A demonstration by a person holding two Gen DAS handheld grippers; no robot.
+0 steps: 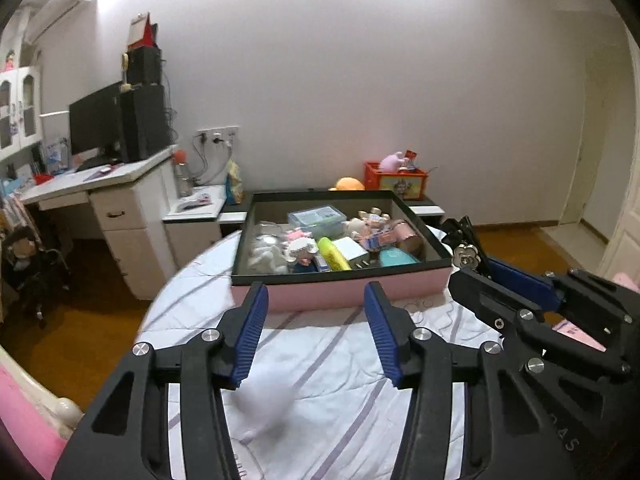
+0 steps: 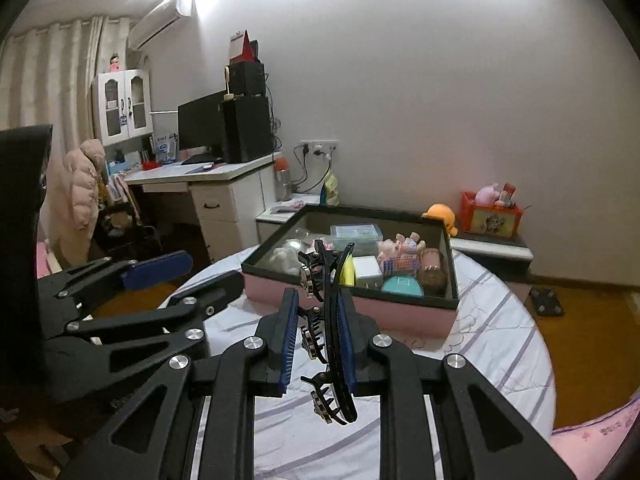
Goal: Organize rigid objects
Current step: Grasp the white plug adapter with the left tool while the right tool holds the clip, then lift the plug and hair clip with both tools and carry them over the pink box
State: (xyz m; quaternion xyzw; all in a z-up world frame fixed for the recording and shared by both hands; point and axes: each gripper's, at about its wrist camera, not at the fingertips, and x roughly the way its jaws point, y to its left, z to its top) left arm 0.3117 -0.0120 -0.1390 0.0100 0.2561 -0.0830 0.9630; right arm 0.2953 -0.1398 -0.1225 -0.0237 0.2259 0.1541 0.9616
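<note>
A pink box with a black rim stands on the round table, filled with several small items: a clear case, soft toys, a yellow marker, a white charger, a teal tin. My right gripper is shut on a black hair claw clip with metal studs, held above the table just short of the box's near wall. It also shows in the left wrist view at the right, clip forward. My left gripper is open and empty, before the box's near wall. A white fluffy item lies blurred beneath it.
The table has a white cloth with purple stripes. A white desk with monitor and speakers stands at the left. Low shelves by the wall carry a red toy crate and an orange plush. Wooden floor surrounds the table.
</note>
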